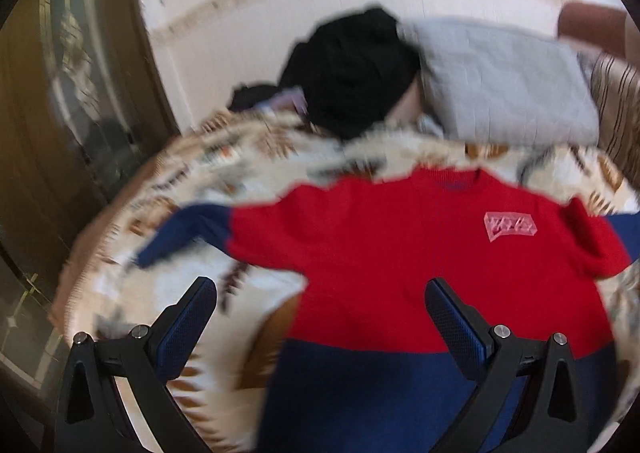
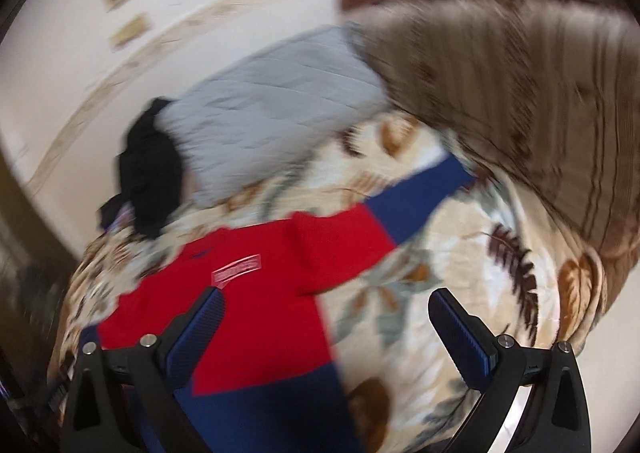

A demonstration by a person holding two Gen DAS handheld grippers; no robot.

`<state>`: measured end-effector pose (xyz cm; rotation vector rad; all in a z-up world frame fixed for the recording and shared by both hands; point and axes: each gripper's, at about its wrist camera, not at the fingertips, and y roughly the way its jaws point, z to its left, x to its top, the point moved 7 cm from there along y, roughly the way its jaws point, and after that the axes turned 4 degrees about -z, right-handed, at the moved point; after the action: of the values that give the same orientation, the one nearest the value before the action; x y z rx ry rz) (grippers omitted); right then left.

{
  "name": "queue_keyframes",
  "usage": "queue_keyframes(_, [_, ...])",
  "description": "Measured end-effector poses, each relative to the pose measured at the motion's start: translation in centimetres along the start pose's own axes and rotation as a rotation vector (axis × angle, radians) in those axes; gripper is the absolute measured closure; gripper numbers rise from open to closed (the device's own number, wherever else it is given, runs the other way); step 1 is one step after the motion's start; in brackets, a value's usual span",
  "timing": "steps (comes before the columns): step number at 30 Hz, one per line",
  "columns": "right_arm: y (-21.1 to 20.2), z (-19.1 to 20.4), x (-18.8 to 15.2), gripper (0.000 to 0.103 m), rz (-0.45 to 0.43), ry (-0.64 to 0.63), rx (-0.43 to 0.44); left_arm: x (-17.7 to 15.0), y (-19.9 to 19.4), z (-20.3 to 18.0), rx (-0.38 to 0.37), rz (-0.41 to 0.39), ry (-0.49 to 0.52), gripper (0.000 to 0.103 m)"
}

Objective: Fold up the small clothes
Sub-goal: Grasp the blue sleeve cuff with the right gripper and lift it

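A small red and blue sweater (image 1: 372, 253) with a pink chest patch lies flat, face up, on a leaf-patterned blanket (image 1: 168, 181); its sleeves spread left and right. It also shows in the right wrist view (image 2: 260, 293). My left gripper (image 1: 320, 289) is open and empty above the sweater's lower left side. My right gripper (image 2: 326, 301) is open and empty above the sweater's right edge, below the right sleeve (image 2: 416, 193). Both views are blurred.
A pile of black clothes (image 1: 352, 69) and a grey pillow (image 1: 504, 85) lie beyond the sweater, also in the right wrist view as the black pile (image 2: 148, 173) and the pillow (image 2: 272, 109). A brown striped cushion (image 2: 520, 93) is at the right. A dark wooden door (image 1: 60, 113) stands left.
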<state>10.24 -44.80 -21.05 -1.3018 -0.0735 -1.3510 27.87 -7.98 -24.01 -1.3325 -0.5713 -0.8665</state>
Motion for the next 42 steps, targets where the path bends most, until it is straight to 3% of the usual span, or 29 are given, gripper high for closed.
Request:
queue_keyframes(5, [5.6,-6.7,2.9,0.002,0.008,0.139,-0.052,-3.3,7.5,-2.3,0.028,0.160,0.082,0.000])
queue_keyframes(8, [8.5,-9.5,4.3,0.014,0.007,0.185,-0.100,-5.2,11.2,-2.6,0.087,0.332,0.160,0.000])
queue_keyframes(10, [10.3,-10.9,5.0,0.023,0.019,0.193,-0.124,-4.3,10.8,-2.5,0.093,0.298,0.132,0.000])
queue_keyframes(14, [13.2,-13.4,6.5,0.034,0.027,0.192,-0.155,1.1,10.1,-3.7,0.098,0.138,0.079,0.000])
queue_keyframes(16, [14.6,-14.7,7.1,0.040,0.037,0.221,-0.158,2.8,11.7,-5.2,0.088,0.141,0.065,0.000])
queue_keyframes(19, [16.7,-16.8,7.9,0.048,0.045,0.269,-0.171,3.1,14.6,-8.6,0.052,0.225,0.104,0.001])
queue_keyframes(25, [21.0,-20.4,8.5,0.053,0.099,0.368,-0.202,5.3,14.4,-10.3,-0.059,0.134,-0.069,0.001])
queue_keyframes(29, [22.8,-21.4,9.6,0.058,0.082,0.410,-0.174,5.7,14.8,-10.6,-0.104,0.152,-0.107,0.001])
queue_keyframes(30, [23.3,-21.5,9.9,0.065,0.075,0.412,-0.163,5.9,14.7,-10.6,-0.105,0.146,-0.101,0.001])
queue_keyframes(32, [24.4,-21.4,10.3,0.069,0.071,0.414,-0.146,6.3,14.1,-10.8,-0.104,0.111,-0.081,0.001])
queue_keyframes(34, [25.2,-21.1,10.6,0.085,0.059,0.398,-0.144,6.3,12.7,-11.6,-0.109,0.069,-0.040,0.001])
queue_keyframes(35, [25.4,-20.8,10.6,0.088,0.057,0.385,-0.149,6.3,12.4,-12.0,-0.109,0.057,-0.021,0.001])
queue_keyframes(40, [23.2,-15.9,12.2,0.093,-0.043,0.225,-0.143,6.7,13.3,-12.7,-0.107,0.078,-0.022,0.001])
queue_keyframes(42, [21.9,-13.0,12.7,0.094,-0.070,0.195,-0.095,7.0,13.3,-11.7,-0.074,0.081,-0.040,0.001])
